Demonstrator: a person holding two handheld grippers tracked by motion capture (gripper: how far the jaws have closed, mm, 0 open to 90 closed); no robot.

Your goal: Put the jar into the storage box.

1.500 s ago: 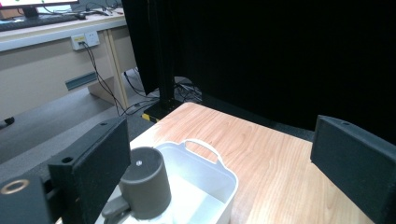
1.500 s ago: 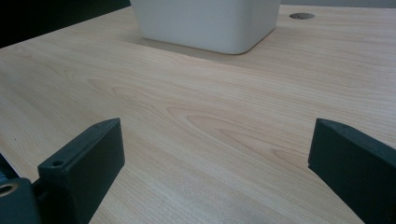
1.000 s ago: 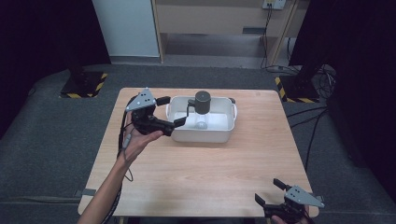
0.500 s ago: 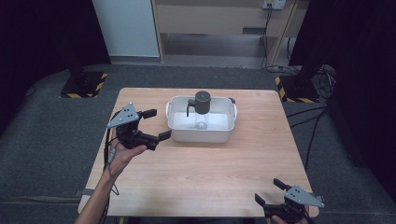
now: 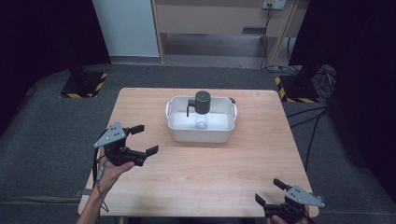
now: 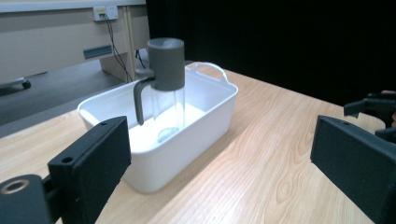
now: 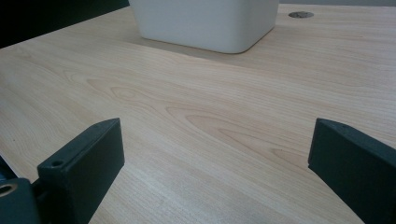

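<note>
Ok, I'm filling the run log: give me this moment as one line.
left claw: open, empty | right claw: open, empty | grey-lidded clear jug: upright in white tub | table: wooden

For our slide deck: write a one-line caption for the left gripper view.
Open left tool faces a white tub holding an upright grey-lidded jar on a wooden table.

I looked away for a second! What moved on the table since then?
The left gripper pulled back from the white tub toward the person, jaws open and empty. The grey-lidded jar stayed standing in the tub, and the right gripper stayed at the table's near corner.
</note>
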